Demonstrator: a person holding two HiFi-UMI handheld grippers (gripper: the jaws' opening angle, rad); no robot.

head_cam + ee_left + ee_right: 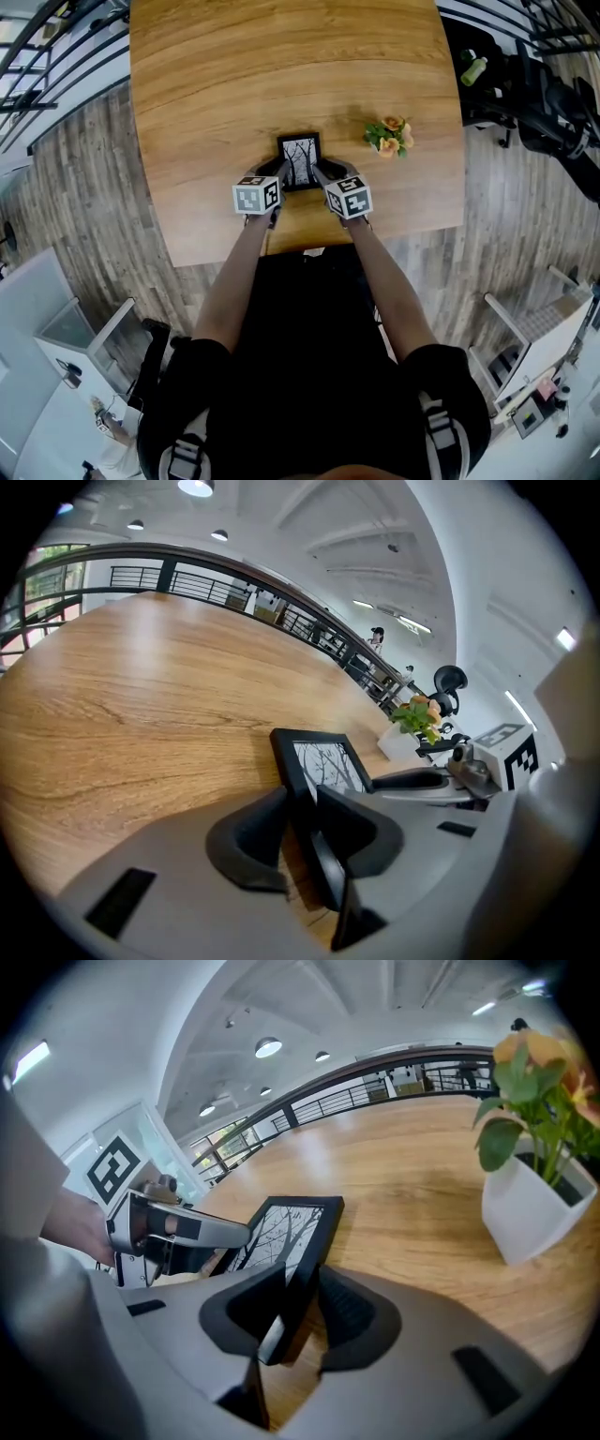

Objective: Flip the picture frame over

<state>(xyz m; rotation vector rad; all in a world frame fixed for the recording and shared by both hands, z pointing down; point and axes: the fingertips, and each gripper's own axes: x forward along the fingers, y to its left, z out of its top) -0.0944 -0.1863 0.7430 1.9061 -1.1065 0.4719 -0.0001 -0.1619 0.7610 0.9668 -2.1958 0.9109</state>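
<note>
A black picture frame [300, 161] with a bare-tree print lies picture side up on the wooden table [216, 84], its near end tilted up. My left gripper [279, 178] straddles its left edge and my right gripper [321, 176] its right edge. In the left gripper view the frame [319, 761] runs between the dark pads [258, 832], which sit against its rim, and its back stand shows underneath. In the right gripper view the frame [295, 1227] is likewise pinched at its edge between the pads [347, 1312]. Each gripper appears in the other's view.
A small white pot of orange flowers [390, 136] stands on the table just right of the frame, close to my right gripper [539, 1176]. The table's near edge [309, 246] is right behind my grippers. Railings and chairs lie beyond the table.
</note>
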